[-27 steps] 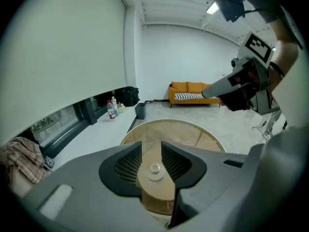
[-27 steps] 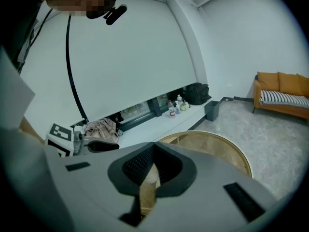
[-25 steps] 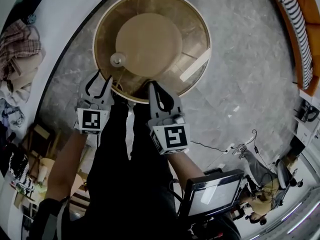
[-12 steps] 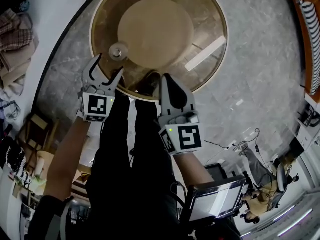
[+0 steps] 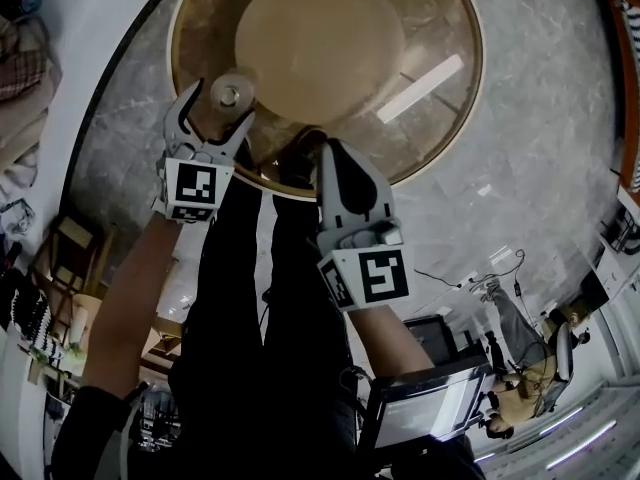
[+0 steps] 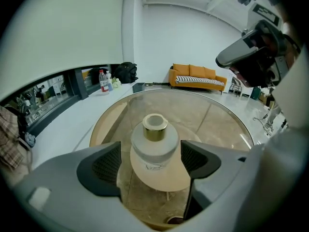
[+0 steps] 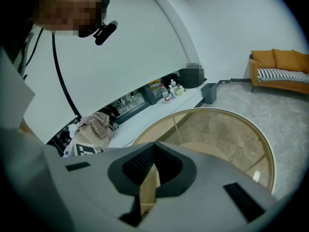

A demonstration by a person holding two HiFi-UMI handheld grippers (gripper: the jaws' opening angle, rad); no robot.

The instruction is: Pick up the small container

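The small container is a frosted glass jar with a gold cap, standing upright on the round glass table near its left front edge. My left gripper reaches over the rim, its jaws opening on either side of the jar. In the left gripper view the container stands between the dark pads of the left gripper, and a narrow gap shows on each side. My right gripper hangs shut at the table's near edge, holding nothing. The right gripper view shows the right gripper with its pads together.
The table's gold rim runs round a tan disc base seen through the glass. An orange sofa stands far behind. A window ledge with bottles lies left. A screen and another person are behind me on the marble floor.
My left gripper has moved forward over the table rim and its jaws have spread, so the jar now stands between them. The right gripper stayed shut and shifted slightly forward.
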